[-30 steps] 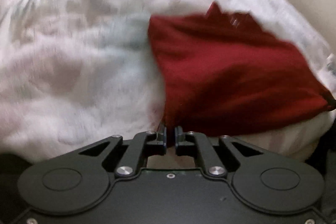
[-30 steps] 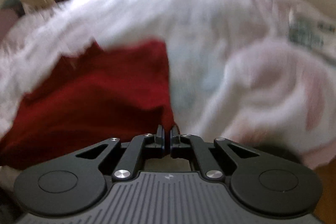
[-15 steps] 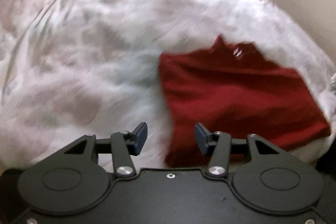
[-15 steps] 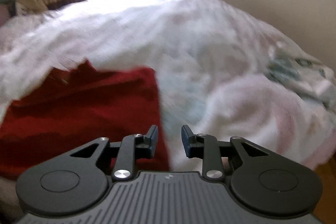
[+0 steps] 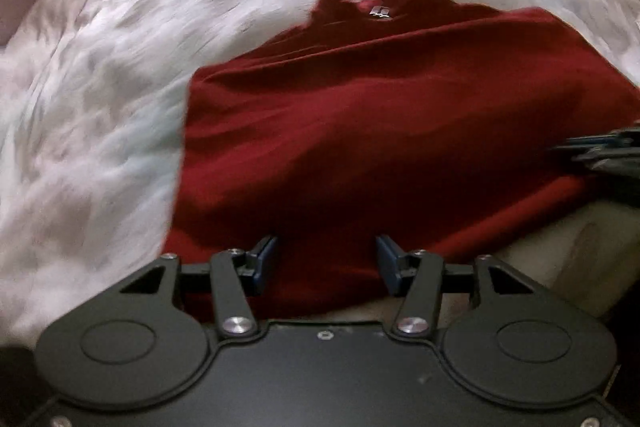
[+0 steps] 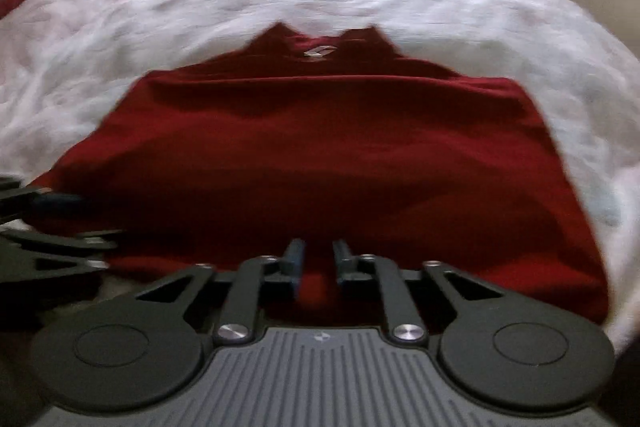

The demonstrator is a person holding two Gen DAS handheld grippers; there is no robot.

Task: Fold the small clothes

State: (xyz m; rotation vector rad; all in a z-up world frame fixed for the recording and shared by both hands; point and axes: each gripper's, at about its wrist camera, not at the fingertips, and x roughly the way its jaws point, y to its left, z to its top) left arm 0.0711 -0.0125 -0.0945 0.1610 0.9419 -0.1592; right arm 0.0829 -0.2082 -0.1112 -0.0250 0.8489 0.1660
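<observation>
The red shirt (image 5: 380,131) lies flat on the bed (image 5: 100,87); both the left hand-held gripper (image 5: 326,265) and right hand-held gripper (image 6: 316,263) hover released at its near hem.

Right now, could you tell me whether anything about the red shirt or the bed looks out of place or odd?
Nothing stands out. The red shirt lies fairly flat on the white bedding, collar at the far end, with only soft wrinkles across it. Both grippers sit at its near hem, jaws open, holding nothing.
</observation>
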